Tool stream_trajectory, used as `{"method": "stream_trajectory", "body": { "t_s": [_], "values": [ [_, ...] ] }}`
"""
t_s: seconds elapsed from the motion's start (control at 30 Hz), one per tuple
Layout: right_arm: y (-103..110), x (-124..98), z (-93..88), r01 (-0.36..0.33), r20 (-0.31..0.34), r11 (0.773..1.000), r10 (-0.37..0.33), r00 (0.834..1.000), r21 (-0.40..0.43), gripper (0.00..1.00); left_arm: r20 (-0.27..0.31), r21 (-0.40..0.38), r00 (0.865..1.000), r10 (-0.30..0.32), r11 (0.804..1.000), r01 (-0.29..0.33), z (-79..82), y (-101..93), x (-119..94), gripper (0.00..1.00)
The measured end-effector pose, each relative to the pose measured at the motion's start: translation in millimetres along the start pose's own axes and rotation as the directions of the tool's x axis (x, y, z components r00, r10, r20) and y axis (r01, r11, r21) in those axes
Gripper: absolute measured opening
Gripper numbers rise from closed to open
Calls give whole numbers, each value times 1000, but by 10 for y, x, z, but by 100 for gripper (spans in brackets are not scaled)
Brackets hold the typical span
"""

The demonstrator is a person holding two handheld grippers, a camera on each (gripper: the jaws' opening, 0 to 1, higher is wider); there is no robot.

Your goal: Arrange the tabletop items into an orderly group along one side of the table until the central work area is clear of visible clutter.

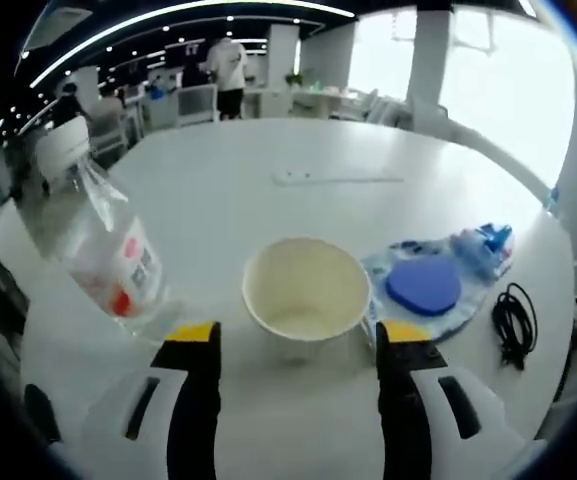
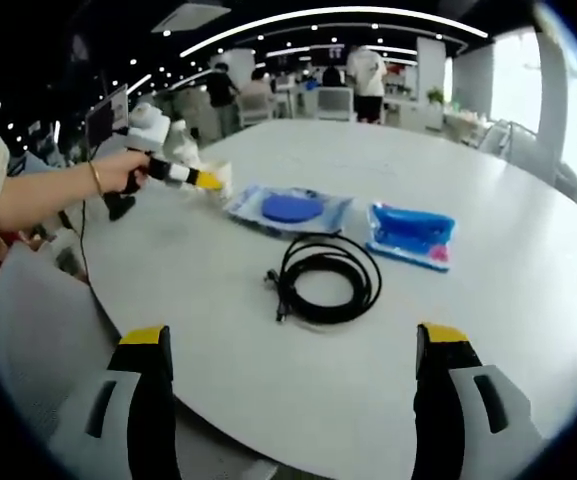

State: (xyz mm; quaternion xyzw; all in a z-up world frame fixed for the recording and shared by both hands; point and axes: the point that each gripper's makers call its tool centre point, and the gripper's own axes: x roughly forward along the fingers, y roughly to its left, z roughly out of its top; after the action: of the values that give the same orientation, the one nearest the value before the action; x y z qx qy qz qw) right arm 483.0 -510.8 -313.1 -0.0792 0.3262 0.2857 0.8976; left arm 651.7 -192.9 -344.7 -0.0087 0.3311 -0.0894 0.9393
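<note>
You're in an open-plan office: strip ceiling lights (image 2: 308, 18) at twelve o'clock, desks with office chairs (image 2: 333, 100), a large white meeting table (image 2: 528, 290)

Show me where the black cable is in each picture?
Left gripper view: the black cable lies at the right edge, right of the blue packet.
Right gripper view: the cable is coiled in the middle of the table, just below that packet.
Shared landmark: the blue packet, next to the cable in both.
</note>
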Motion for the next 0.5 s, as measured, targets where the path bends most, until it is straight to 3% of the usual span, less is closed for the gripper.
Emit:
{"method": "stream_trajectory", "body": {
  "t_s": [0.2,0.3,0.5],
  "values": [
    [11,-6,20,6,-3,1000,-6,1000,-13,99,118,14,993,27,999,-29,198,36,-202,71],
    [33,-5,48,2,6,1000,-2,1000,-15,99,141,9,990,27,1000,-29,251,63,-284,72],
    [71,-7,86,-5,14,1000,5,1000,-24,99,208,-14,977,48,999,-46,376,165,-448,83]
  ]
}}
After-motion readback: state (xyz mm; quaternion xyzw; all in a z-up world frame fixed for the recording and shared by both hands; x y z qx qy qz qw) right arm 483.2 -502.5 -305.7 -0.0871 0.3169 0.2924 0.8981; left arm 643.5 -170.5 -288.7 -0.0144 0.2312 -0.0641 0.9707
